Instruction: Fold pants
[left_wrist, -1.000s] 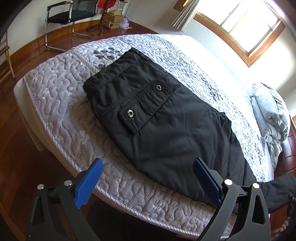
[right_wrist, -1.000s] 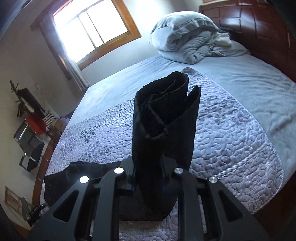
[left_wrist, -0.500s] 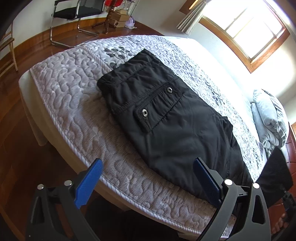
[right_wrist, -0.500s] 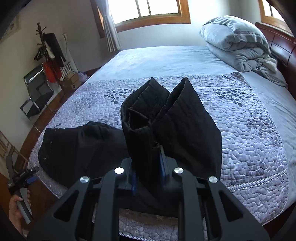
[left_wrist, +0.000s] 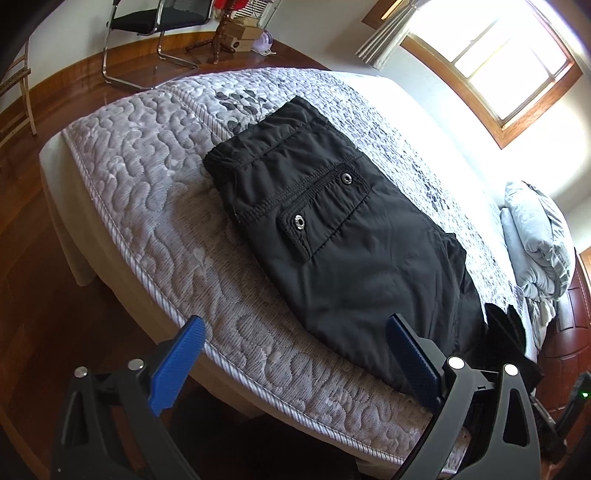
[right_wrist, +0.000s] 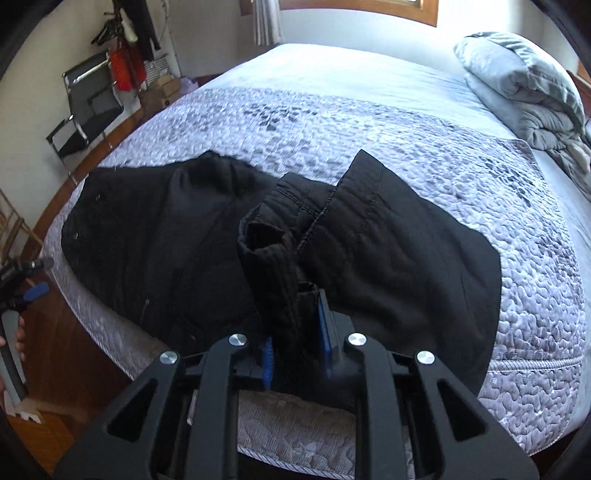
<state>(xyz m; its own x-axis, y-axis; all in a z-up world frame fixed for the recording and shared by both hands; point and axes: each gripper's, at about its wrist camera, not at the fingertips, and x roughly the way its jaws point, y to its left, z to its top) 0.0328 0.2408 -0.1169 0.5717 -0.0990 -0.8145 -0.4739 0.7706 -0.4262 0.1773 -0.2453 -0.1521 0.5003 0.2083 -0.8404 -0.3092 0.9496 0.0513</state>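
- While black padded fabric pants (left_wrist: 332, 236) lie on the grey quilted bed (left_wrist: 155, 206), right gripper (right_wrist: 295, 332) jaws are clamped on the bunched leg ends.
- Left gripper (left_wrist: 295, 354): jaws wide apart, nothing held.

Black pants (left_wrist: 343, 240) with 2 silver snaps (left_wrist: 298, 221) lie on a pale lilac-grey quilted bedspread (left_wrist: 147, 177) with a meandering stitch pattern and dark grey leaf motifs. Gripper pads (left_wrist: 177, 365) are blue on black frames. Folded duvet (right_wrist: 524, 85): grey. Floor (left_wrist: 33, 266): reddish-brown wood. Window frame (left_wrist: 491, 110): brown wood.
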